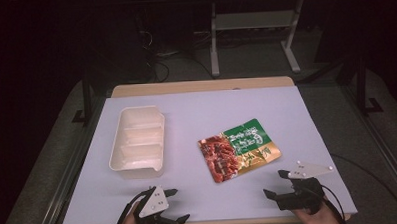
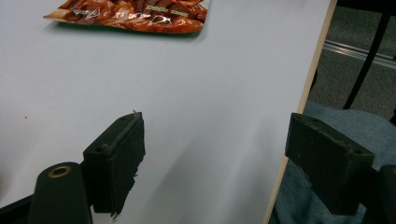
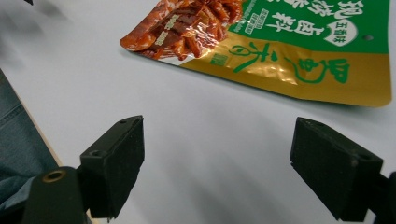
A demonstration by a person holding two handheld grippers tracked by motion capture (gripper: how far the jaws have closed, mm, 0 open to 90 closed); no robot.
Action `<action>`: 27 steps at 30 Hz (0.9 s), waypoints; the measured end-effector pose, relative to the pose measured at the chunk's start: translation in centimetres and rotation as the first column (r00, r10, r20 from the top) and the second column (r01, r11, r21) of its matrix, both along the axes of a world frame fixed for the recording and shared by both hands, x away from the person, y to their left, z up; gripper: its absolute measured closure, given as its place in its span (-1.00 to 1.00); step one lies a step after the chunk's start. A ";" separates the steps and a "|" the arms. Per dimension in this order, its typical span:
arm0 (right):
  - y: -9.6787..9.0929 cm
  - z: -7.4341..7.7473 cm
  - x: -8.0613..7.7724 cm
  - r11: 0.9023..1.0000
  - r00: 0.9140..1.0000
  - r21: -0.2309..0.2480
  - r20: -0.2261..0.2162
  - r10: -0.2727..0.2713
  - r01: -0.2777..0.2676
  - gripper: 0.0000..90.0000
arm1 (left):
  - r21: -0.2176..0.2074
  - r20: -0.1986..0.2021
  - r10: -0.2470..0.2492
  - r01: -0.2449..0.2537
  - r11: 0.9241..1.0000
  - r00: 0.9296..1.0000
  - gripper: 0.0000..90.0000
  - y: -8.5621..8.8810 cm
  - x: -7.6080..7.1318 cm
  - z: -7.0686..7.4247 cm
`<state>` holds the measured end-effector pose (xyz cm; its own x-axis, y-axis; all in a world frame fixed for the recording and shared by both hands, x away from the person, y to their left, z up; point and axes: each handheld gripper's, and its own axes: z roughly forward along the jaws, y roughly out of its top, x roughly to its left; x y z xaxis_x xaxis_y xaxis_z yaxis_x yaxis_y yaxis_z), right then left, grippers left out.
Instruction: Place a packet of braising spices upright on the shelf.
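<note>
Both grippers rest at the near edge of the table, neither holding anything. The left gripper sits at about 7 o'clock, its jaws spread wide over bare surface and the table's edge, as its own view shows. The right gripper sits at about 5 o'clock, jaws likewise wide apart and aimed toward 11 o'clock at the pouch.

The pouch, a flat foil snack pack in red, green and gold, lies just right of centre, slightly skewed, its red end nearest the person. In the right gripper view it lies flat, a little beyond the open jaws. To its left, at about 9 o'clock and well apart, stands a white tray with three compartments, empty as far as the high view shows.

This looks like the start: the approach to the pouch has not begun. The likely job is to move the pouch into the tray. The next move calls for the right gripper to go forward and low to the pouch's near edge. Since the pack lies flat, one jaw must slip under that edge before closing; the left gripper may need to steady it.
</note>
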<state>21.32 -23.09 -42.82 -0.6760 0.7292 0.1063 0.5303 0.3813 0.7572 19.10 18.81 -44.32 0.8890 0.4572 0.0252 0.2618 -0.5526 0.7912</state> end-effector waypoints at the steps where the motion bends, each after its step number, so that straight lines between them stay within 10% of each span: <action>1: -0.1 0.0 0.0 1.000 1.000 0.001 0.000 -0.001 0.001 -0.62 | -0.001 -0.003 0.003 -0.003 1.000 1.000 -0.57 0.0 0.1 0.0; 12: -1.3 0.0 0.5 1.000 0.999 0.018 -0.024 -0.023 0.023 -0.61 | -0.013 -0.033 0.012 -0.012 1.000 0.999 -0.43 -1.8 1.2 0.6; 27: -2.5 0.2 1.5 0.997 0.997 0.018 -0.027 -0.074 0.074 -0.65 | 0.034 -0.042 -0.033 0.034 0.999 0.999 0.02 -8.1 6.4 1.6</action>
